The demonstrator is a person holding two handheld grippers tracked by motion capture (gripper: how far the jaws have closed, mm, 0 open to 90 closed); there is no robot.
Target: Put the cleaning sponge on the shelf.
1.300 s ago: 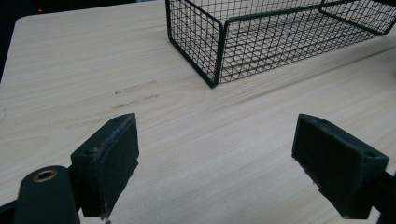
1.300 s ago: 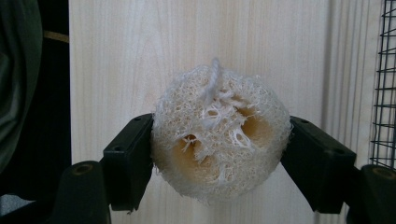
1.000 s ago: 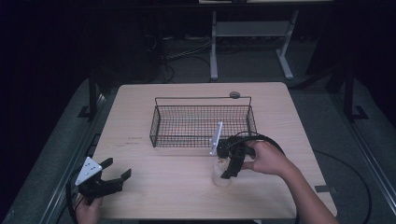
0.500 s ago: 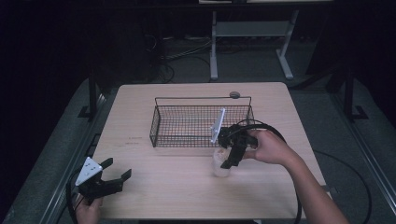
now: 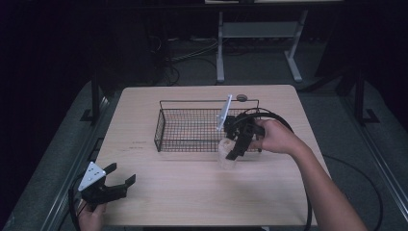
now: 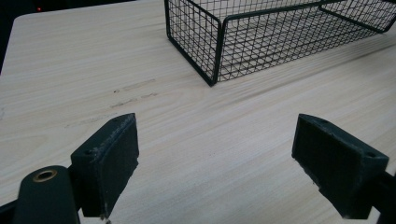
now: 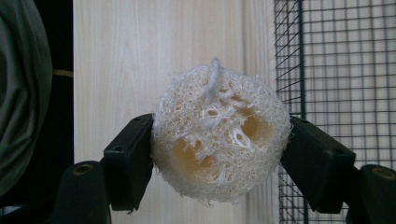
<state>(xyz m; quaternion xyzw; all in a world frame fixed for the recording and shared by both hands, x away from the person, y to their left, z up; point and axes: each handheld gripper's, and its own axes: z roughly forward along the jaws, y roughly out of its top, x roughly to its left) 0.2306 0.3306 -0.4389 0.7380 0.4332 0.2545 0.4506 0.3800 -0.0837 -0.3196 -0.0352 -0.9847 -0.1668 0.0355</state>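
The table (image 5: 192,192) was pale matt wood grain; the basket (image 6: 219,42) black wire mesh; the loofah (image 7: 217,135), frame centre, rough, fibrous, off-white

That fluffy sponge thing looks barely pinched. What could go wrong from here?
The loofah sponge is soft, squeezed only at its sides by the right gripper, so it might slip out. It hangs by the wire basket's near rim; carried low, it could snag there or drop onto the table instead.
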